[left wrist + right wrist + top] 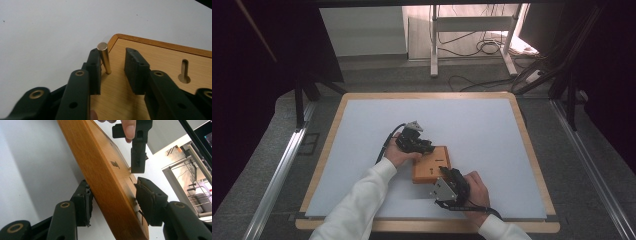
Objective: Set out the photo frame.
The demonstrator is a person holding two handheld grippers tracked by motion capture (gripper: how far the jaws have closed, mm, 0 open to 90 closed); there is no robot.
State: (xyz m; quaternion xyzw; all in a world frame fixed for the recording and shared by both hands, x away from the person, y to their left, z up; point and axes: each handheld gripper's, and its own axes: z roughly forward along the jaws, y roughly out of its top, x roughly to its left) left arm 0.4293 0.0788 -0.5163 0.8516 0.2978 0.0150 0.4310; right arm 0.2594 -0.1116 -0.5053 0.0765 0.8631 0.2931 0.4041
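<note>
A small wooden board [431,167] lies on the white mat, a little right of the middle. A brass pin [105,58] stands tilted in a hole near the board's corner. My left gripper [112,71] is open around the pin: the pin leans close to the left pad, and the other pad stands well apart from it. In the high view the left gripper [424,148] is over the board's far left corner. My right gripper [112,200] grips the board [100,167] at its near edge, one pad under it and one on its top face.
The board's top has a keyhole slot [184,73] and further small holes. The white mat [482,125] sits on a wood-rimmed table [532,150]. Beyond the table stand a white frame's legs [434,50] and floor cables.
</note>
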